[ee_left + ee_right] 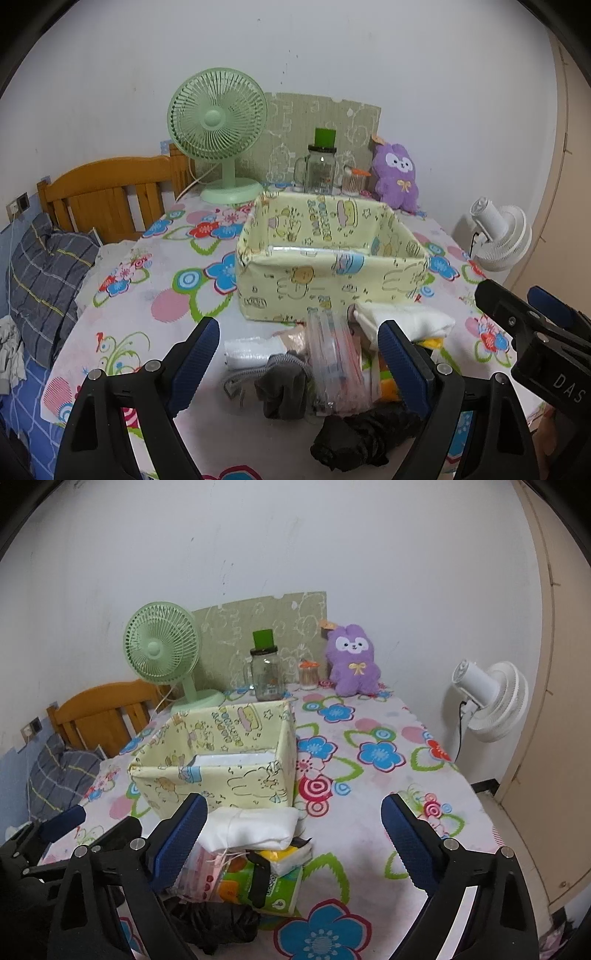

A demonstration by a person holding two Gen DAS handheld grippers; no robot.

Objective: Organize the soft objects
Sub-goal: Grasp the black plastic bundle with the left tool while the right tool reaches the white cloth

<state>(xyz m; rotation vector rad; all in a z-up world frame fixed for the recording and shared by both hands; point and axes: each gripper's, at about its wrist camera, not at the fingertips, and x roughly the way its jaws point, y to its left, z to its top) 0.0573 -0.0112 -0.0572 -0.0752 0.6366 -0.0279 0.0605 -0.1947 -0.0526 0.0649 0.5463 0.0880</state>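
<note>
Now, left tool: hanging wide open over the near-edge pile, gripping nothing.
Right tool: gaping too, empty, nearing the white cloth.
Fabric box: waiting mid-desk, probably for these soft items.

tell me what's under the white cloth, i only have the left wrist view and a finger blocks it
Observer: A green tissue pack lies under the white cloth, with a black strap across it.
Operator: is the right gripper on anything
Observer: No, the right gripper stands open and neither pad presses on anything.
Operator: anything in the bin yet
Observer: The yellow bin shows a white floor inside, with no item on the part in view.
</note>
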